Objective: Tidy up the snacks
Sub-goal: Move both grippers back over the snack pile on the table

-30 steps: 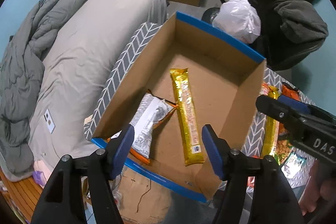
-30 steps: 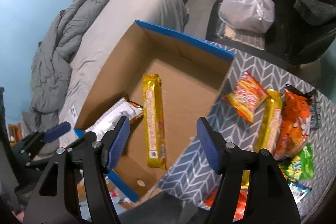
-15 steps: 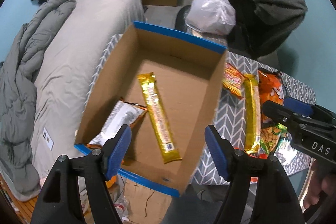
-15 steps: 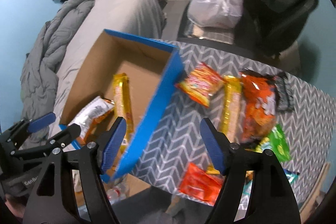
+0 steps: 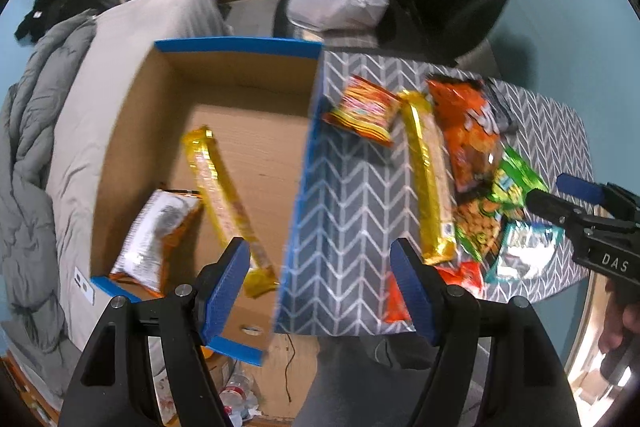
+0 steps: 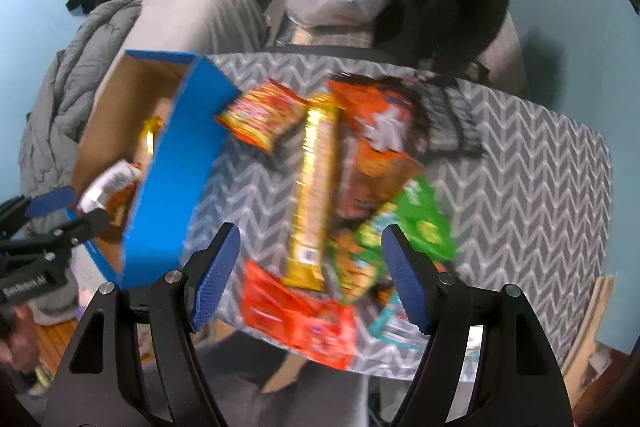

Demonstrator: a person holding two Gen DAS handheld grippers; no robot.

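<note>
One cardboard box (image 5: pixel 248 147) with blue-taped rims sits at the left edge of the chevron-patterned surface (image 5: pixel 352 195). Inside it lie two snacks: one long gold packet (image 5: pixel 224 195), its long axis running from the box's far wall toward the near wall at a slight slant, and one white-and-orange bag (image 5: pixel 154 231) by the near left corner, tilted against the floor of the box.

On the surface beside the box lies a cluster of loose snacks. One second long gold packet (image 6: pixel 314 187) lies lengthwise from far edge to near edge. Touching its far end is one red-and-yellow pouch (image 6: pixel 260 115), just beside the box wall. To its right are one large orange bag (image 6: pixel 376 131), one dark packet (image 6: pixel 448 123), and green packets (image 6: pixel 416 223) whose number is blurred. One red packet (image 6: pixel 296 315) and one teal-and-silver packet (image 5: pixel 524 251) lie at the near edge.

The left hand-held gripper (image 5: pixel 322 287) hangs over the box's right wall, released and empty. The right hand-held gripper (image 6: pixel 308 275) hangs over the near end of the gold packet on the surface, jaws wide apart and gripping nothing.
</note>
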